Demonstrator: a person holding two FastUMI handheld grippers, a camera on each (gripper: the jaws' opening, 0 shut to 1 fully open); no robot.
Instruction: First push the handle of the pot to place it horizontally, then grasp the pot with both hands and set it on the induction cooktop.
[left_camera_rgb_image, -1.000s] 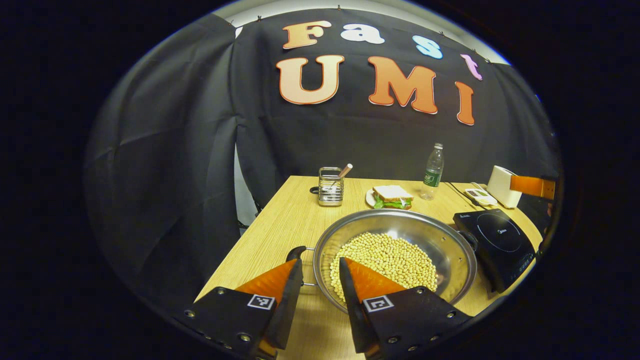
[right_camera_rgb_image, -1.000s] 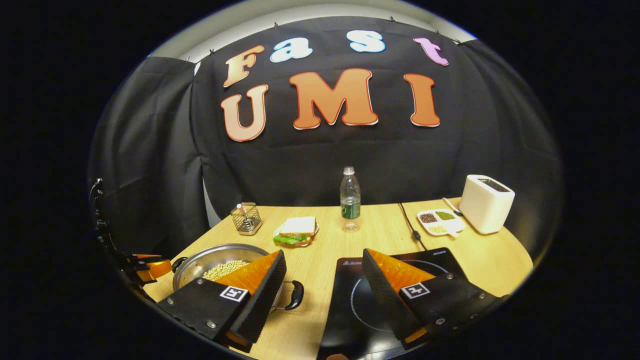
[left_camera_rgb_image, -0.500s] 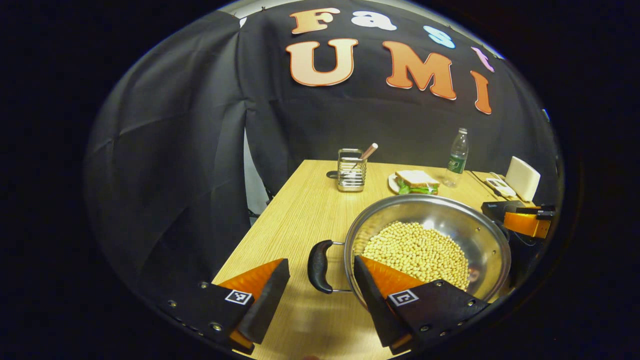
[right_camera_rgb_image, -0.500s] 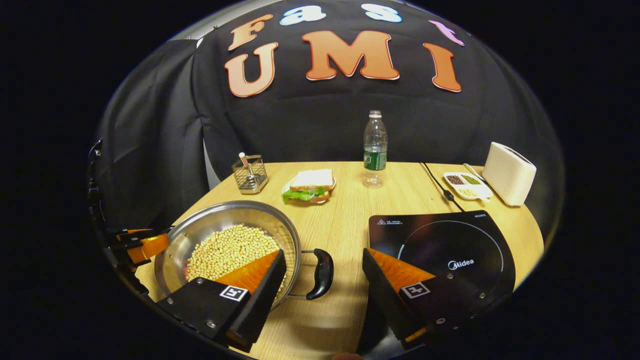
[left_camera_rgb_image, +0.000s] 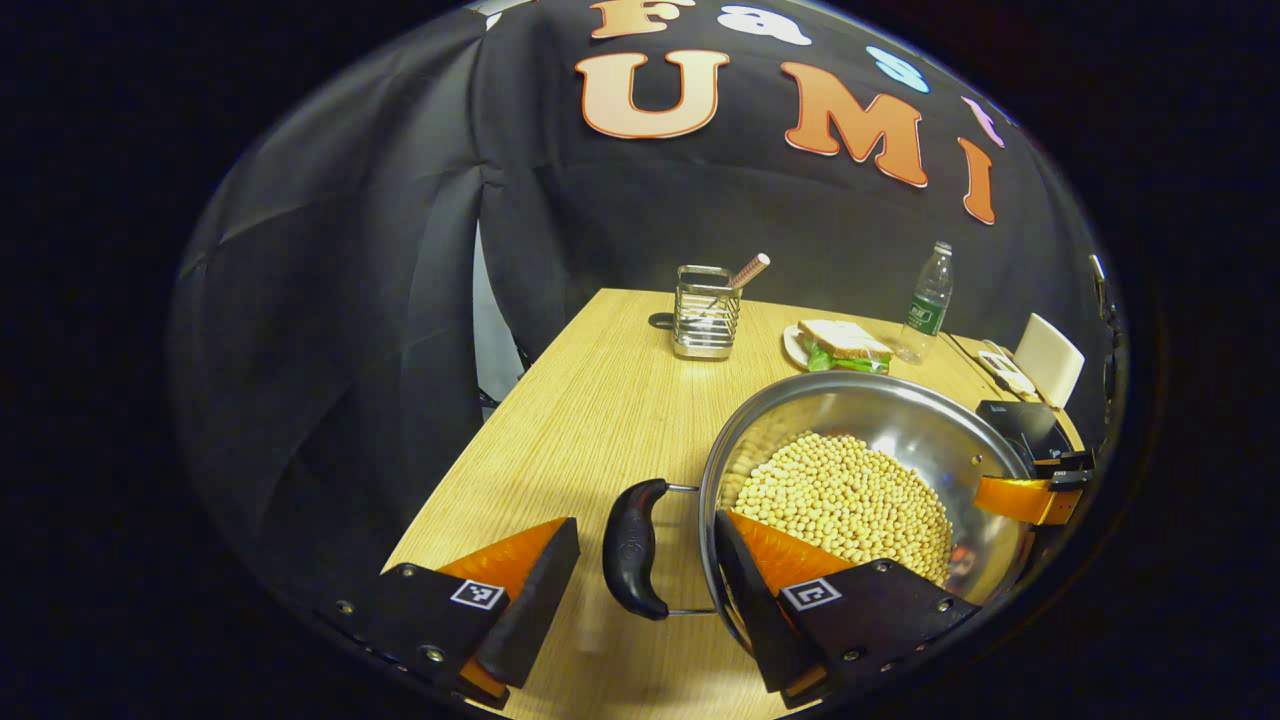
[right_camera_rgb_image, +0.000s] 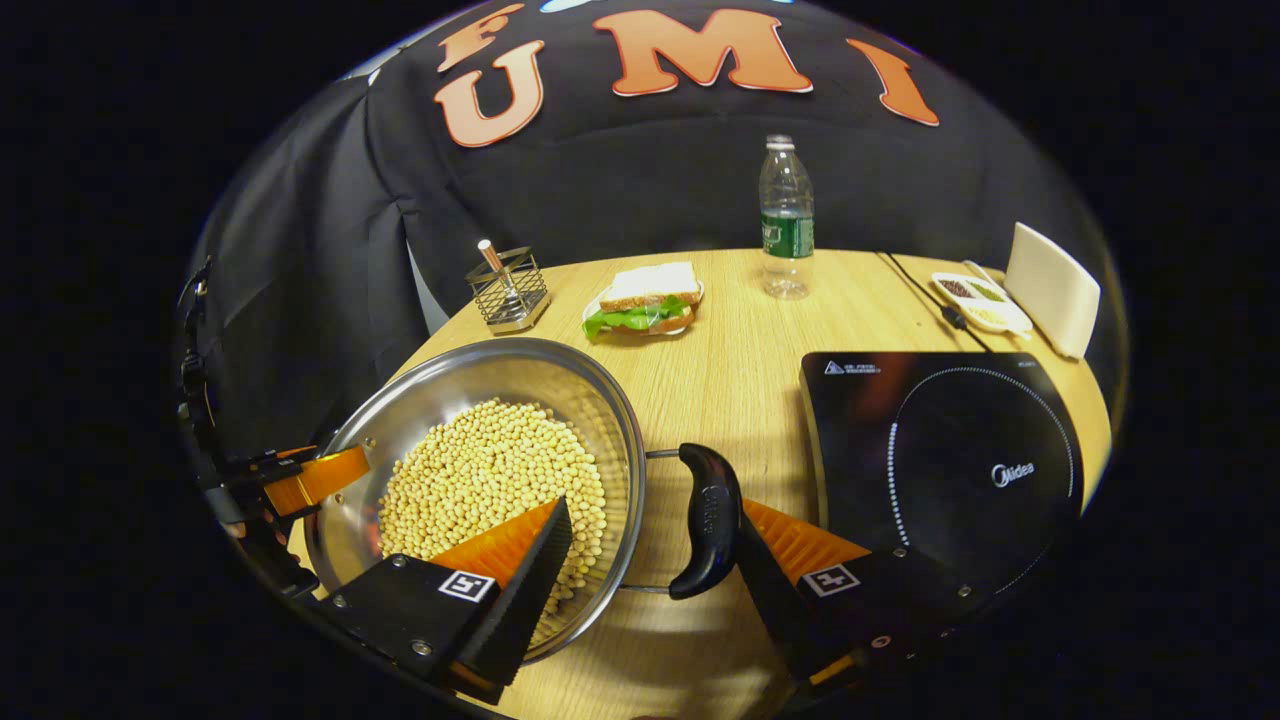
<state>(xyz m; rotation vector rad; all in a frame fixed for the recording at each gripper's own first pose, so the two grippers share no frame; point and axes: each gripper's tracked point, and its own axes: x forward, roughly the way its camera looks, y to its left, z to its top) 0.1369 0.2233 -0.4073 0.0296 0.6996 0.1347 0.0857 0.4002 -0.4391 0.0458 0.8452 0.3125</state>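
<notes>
Handle (left_camera_rgb_image: 632, 548) of the pot (left_camera_rgb_image: 905, 425) right between the spread fingers of the left claw (left_camera_rgb_image: 645, 525), nothing gripped. Inner finger reaching over the pot's rim above the soybeans (left_camera_rgb_image: 840, 500), outer finger out on the tabletop (left_camera_rgb_image: 590, 420) on the side away from the pot. Long axis of this grip lying along the pot's rim, across the claw's line of reach.

Same picture on the pot's opposite side: right claw (right_camera_rgb_image: 652, 510) spread wide and empty, one finger over the beans, the other just beside, perhaps touching, the second handle (right_camera_rgb_image: 708, 520). Both handles apparently swung out level, so the pushing step judged done and the two-handed grasp next. Each claw nearest to its own handle; closing needed, with a finger either side of the wire loop rather than across the rim.

Pot (right_camera_rgb_image: 450, 375) resting on the tabletop, not yet on the induction cooktop (right_camera_rgb_image: 950, 450), which lies just beyond the pot's right-claw handle. Bare wood between pot and cooktop, nothing in the way. Loose beans likely to shift or spill if tilted.

Beyond the pot: utensil holder (left_camera_rgb_image: 706, 315), sandwich (right_camera_rgb_image: 648, 295), bottle (right_camera_rgb_image: 787, 220). Farther from the pot, past the cooktop: small dish (right_camera_rgb_image: 975, 300) and toaster (right_camera_rgb_image: 1050, 290).
</notes>
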